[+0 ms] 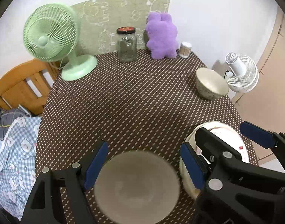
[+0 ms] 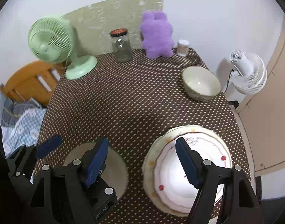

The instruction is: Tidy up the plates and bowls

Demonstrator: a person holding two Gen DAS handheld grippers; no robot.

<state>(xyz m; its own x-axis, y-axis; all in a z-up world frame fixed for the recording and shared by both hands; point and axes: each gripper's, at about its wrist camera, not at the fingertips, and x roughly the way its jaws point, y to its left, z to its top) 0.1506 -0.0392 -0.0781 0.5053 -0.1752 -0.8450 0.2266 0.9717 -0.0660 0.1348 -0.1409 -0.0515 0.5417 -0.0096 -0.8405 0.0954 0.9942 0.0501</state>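
Both tools spread wide, gripping nothing: left tool (image 1: 142,165) above grey plate (image 1: 136,186), right tool (image 2: 142,161) over white plate stack (image 2: 191,169) near tabletop (image 2: 135,100) front edge. Cream bowl (image 2: 201,85) sits alone, far right. Likely next: fetch bowl; approach rim squarely, clamp one wall, lift level. Stack: floral plate on yellow-rimmed plate, glossy.

Grey plate (image 1: 136,188): blurred; near rim cut off by the frame's lower edge.
Stacked plates (image 2: 187,169): partly hidden behind right fingers (image 2: 187,166).
Jar (image 1: 126,44) contents: indiscernible.
Small container (image 1: 185,49): contents too small to tell.
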